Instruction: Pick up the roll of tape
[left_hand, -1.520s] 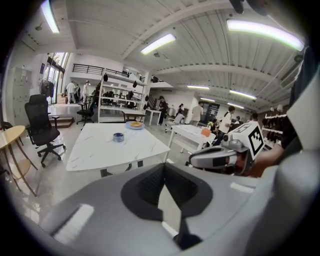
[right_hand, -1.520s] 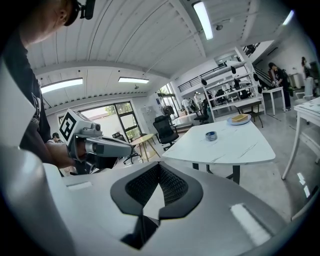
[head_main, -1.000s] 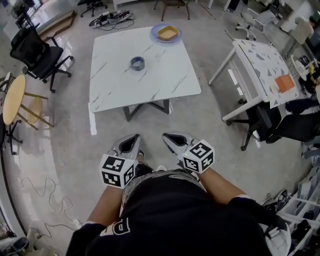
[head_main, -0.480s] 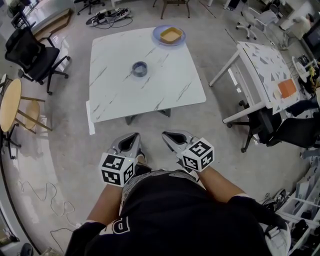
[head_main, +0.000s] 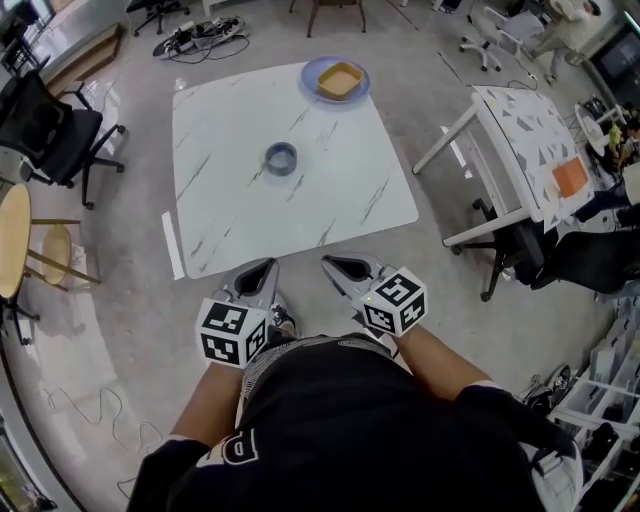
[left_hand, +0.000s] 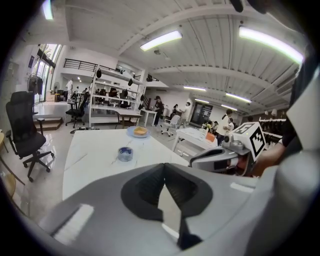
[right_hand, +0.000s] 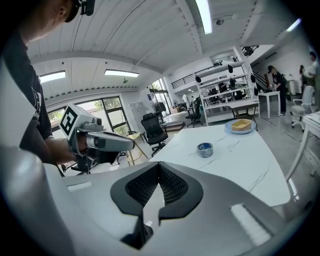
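Observation:
A grey-blue roll of tape (head_main: 281, 158) lies flat near the middle of a white marble-patterned table (head_main: 230, 220). It also shows small in the left gripper view as the roll of tape (left_hand: 125, 153) and in the right gripper view as the roll of tape (right_hand: 204, 149). Both grippers are held close to the person's body, short of the table's near edge. The left gripper (head_main: 256, 280) is shut and empty. The right gripper (head_main: 346, 270) is shut too, nothing in it.
A blue plate with a yellow tray (head_main: 337, 78) sits at the table's far edge. A black office chair (head_main: 45, 125) and a round wooden table (head_main: 12, 240) stand at the left. A second white table (head_main: 530, 140) and a dark chair (head_main: 570, 255) are at the right.
The table and tape have drawn nearer in the head view as the person stepped forward. Both grippers stay shut, held at the same place by the body.

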